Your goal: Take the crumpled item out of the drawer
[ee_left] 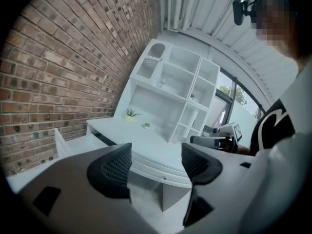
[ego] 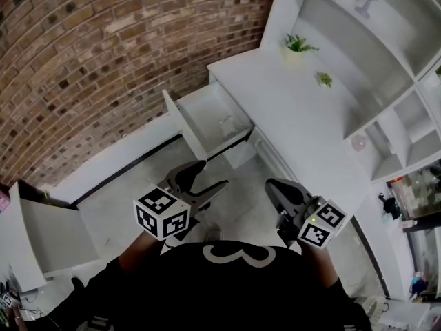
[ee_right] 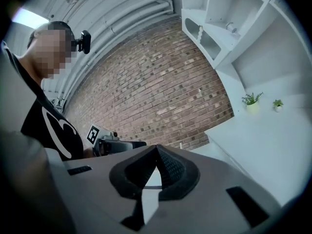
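A white drawer (ego: 200,138) stands pulled out from the left end of the white desk (ego: 303,116). A small pale crumpled item (ego: 226,124) lies inside it, toward the desk side. My left gripper (ego: 212,174) is held below the drawer's front, apart from it, open with nothing between its jaws; in the left gripper view (ee_left: 156,162) the drawer (ee_left: 73,143) shows at the left. My right gripper (ego: 272,185) hovers beside it, near the desk's front edge, shut and holding nothing, its jaws meeting in the right gripper view (ee_right: 156,152).
A brick wall (ego: 103,61) runs behind the drawer. Two small potted plants (ego: 298,45) (ego: 324,79) stand on the desk under a white shelf unit (ego: 386,67). A white cabinet (ego: 41,236) sits at the lower left. Grey floor (ego: 124,195) lies below.
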`<state>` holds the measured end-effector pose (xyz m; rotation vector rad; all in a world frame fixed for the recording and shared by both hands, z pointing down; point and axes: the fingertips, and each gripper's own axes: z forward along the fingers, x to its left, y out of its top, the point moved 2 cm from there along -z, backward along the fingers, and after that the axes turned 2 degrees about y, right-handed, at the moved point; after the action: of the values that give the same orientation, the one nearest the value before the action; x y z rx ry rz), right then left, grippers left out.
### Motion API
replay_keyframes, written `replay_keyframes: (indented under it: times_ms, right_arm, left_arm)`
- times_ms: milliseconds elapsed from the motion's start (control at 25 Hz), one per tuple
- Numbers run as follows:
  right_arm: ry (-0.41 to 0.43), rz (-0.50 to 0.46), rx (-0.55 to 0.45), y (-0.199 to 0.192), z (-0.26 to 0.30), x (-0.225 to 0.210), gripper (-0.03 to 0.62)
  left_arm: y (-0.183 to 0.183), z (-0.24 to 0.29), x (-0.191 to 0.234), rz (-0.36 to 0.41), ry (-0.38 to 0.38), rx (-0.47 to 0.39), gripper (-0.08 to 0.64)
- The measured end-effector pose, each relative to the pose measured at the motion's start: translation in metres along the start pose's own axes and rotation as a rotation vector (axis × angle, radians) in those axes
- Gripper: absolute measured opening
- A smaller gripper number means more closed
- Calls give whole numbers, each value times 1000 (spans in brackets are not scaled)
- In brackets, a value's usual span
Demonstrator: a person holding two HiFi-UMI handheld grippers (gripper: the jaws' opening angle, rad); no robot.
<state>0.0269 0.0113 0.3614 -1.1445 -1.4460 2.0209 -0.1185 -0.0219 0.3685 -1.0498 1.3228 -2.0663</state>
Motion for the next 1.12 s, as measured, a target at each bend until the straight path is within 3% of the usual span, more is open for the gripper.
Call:
replay_keyframes:
  times_ms: [320, 680, 1120]
  right_arm:
    - [7, -23, 26, 16, 24, -24, 11]
    - [58, -21, 29, 22, 41, -47, 11]
    - [74, 38, -1, 51, 72, -130, 11]
  left_arm:
    - [17, 15, 27, 25, 13, -8, 301]
    - [18, 32, 47, 52, 80, 18, 290]
    - [36, 94, 102, 25, 163, 87, 285]
